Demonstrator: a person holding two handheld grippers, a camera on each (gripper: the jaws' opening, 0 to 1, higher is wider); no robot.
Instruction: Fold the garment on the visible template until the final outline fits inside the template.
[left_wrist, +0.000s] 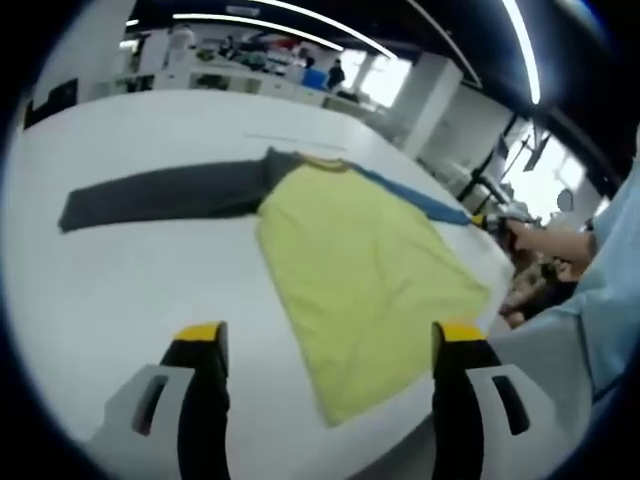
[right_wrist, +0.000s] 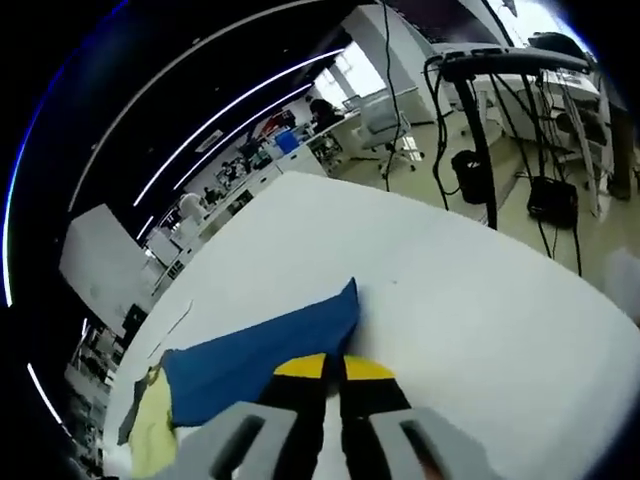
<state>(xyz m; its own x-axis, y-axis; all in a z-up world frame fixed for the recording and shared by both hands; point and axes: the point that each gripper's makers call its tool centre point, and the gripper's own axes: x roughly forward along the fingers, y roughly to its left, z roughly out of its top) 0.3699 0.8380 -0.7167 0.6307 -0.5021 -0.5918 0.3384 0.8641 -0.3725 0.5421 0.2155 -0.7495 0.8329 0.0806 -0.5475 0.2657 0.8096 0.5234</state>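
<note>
Grey grippers (left_wrist: 328, 345) — black fingers (left_wrist: 205, 400), yellow tips, pale-blue sleeve (left_wrist: 600, 300)

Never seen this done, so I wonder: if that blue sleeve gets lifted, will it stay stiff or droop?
Probably droop: the blue fabric sleeve lies flat and creased on the white table. It looks thin, so likely light. The right gripper appears shut on it.

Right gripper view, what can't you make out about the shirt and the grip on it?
- Blue sleeve, right gripper view: its near edge is hidden by the right gripper, so contact is unclear.
- Yellow shirt body: cut off by the picture's edge.
- Left gripper view: the right gripper looks too small to read.
</note>
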